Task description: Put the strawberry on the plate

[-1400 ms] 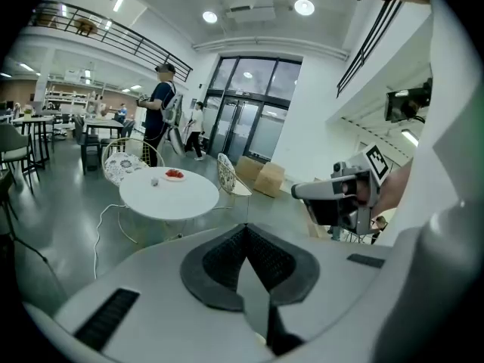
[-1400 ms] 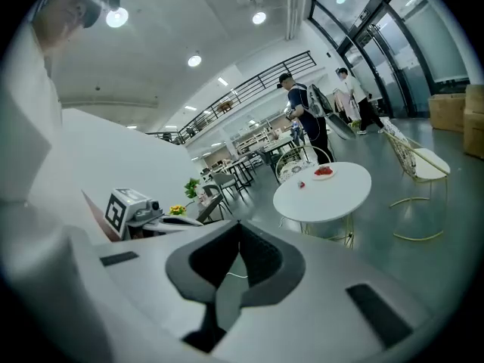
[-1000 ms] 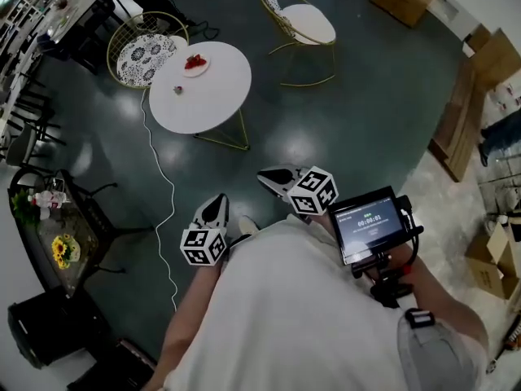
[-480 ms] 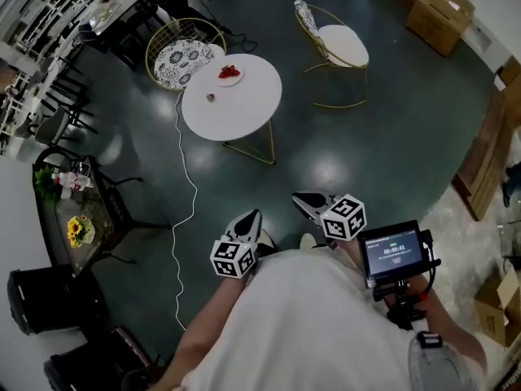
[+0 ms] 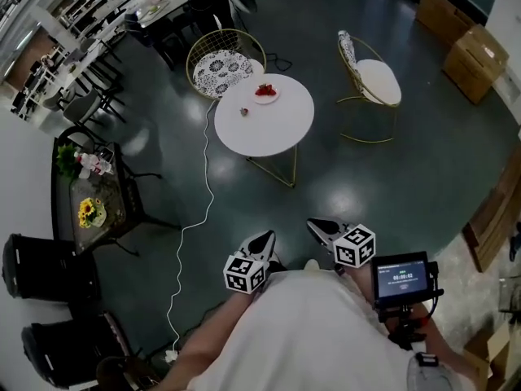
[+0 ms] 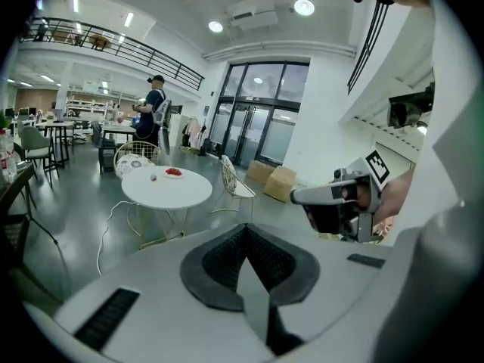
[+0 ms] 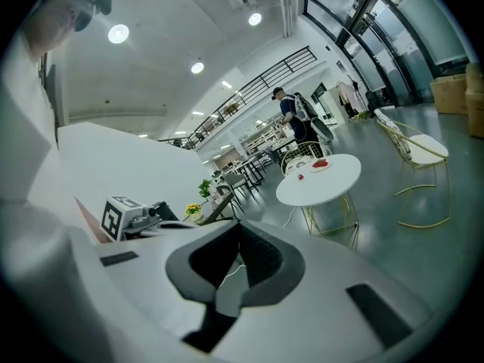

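A round white table (image 5: pixel 269 125) stands well ahead of me on the dark floor. On its far side sits a small plate (image 5: pixel 265 94) with red strawberries on it, and one loose strawberry (image 5: pixel 243 112) lies to its left on the tabletop. My left gripper (image 5: pixel 264 241) and right gripper (image 5: pixel 319 227) are held close to my body, far short of the table, both shut and empty. The left gripper view shows the table (image 6: pixel 168 189), plate (image 6: pixel 174 173) and loose strawberry (image 6: pixel 153 177) beyond its closed jaws. The right gripper view also shows the plate (image 7: pixel 321 164) and strawberry (image 7: pixel 300 176).
A gold wire chair with a patterned cushion (image 5: pixel 221 62) stands behind the table, another with a white cushion (image 5: pixel 376 80) to its right. A white cable (image 5: pixel 199 218) runs across the floor on the left. A dark side table with flowers (image 5: pixel 89 206) is further left. A person (image 6: pixel 155 112) stands beyond.
The table has slid right and lower in the head view as I turned and moved toward it. Both grippers stay shut and near my body.
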A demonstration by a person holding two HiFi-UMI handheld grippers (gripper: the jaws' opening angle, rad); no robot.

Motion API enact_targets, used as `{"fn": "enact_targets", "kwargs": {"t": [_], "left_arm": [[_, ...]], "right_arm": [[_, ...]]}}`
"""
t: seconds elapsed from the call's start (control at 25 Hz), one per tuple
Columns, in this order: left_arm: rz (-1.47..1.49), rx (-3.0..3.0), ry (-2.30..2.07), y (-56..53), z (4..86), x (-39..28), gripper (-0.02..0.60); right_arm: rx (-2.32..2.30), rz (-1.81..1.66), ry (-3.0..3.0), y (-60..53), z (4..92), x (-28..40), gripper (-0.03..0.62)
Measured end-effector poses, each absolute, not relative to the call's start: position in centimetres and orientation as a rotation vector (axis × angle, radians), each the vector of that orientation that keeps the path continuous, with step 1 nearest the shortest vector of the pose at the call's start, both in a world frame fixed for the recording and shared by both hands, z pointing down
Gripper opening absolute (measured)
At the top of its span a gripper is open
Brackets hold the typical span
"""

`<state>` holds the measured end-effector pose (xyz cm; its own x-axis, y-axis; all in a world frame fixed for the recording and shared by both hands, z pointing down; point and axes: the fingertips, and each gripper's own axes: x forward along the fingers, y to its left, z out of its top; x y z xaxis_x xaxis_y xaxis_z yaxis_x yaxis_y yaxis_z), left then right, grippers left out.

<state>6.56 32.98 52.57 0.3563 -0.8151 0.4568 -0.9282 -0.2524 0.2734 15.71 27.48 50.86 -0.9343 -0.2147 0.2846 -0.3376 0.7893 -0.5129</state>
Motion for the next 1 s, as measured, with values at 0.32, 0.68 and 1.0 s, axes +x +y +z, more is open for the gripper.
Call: {"fn": "enact_targets", "kwargs": {"t": [0.32, 0.68, 1.0], "left_arm": [[0.309, 2.102, -1.515, 33.9, 52.3, 6.6, 0.008], [0.295, 2.051, -1.574, 35.0, 52.4, 5.0, 0.008], [0.29, 2.014, -1.619, 36.3, 51.8, 3.7, 0.006]], "right_arm": [[0.401, 0.854, -2.799, 27.5, 50.0, 15.1, 0.008], [0.418, 0.894, -2.776, 27.2, 51.0, 15.2, 0.008], [0.38, 0.918, -2.754, 28.2, 51.1, 14.4, 0.008]]}}
